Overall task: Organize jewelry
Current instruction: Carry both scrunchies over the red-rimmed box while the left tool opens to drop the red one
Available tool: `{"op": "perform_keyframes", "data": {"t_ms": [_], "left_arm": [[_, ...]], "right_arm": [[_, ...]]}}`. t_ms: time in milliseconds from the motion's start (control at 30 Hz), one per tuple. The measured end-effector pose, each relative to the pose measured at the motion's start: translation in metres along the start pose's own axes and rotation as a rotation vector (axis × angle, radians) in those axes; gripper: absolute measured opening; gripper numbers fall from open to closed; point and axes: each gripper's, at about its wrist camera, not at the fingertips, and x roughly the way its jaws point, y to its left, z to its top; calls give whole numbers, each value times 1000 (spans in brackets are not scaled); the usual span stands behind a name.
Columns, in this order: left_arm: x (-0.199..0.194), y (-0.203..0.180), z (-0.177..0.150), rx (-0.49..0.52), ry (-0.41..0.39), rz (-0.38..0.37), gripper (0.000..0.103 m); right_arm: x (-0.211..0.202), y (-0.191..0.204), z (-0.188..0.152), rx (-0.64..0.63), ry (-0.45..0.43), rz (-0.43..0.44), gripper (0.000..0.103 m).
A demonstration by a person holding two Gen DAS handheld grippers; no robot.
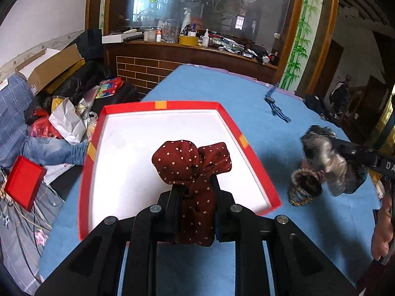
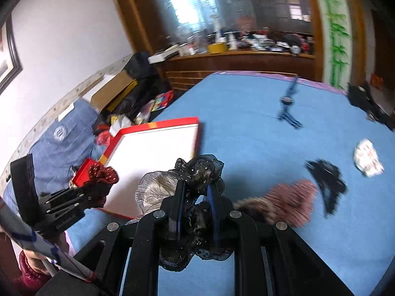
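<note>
Left gripper (image 1: 195,190) clamps a dotted maroon scrunchie (image 1: 191,162) over the red-rimmed tray (image 1: 229,120) for deposit; right gripper (image 2: 197,187) pinches a black-and-silver scrunchie (image 2: 197,170) beside it.

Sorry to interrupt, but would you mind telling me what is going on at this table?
A person is sorting hair accessories into a red box on a blue table. The left gripper holds a dotted scrunchie over the box; the right gripper holds a black scrunchie near its edge. More pieces lie loose on the table.
</note>
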Motion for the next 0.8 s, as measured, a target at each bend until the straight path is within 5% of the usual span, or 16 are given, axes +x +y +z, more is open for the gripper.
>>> {"op": "perform_keyframes", "data": {"t_ms": [367, 800], "left_arm": [[65, 47, 54, -14, 69, 39, 20], [130, 74, 85, -36, 116, 81, 21]], "right_arm": [[122, 46, 74, 7, 75, -5, 20], [222, 47, 102, 53, 125, -49, 20]]}}
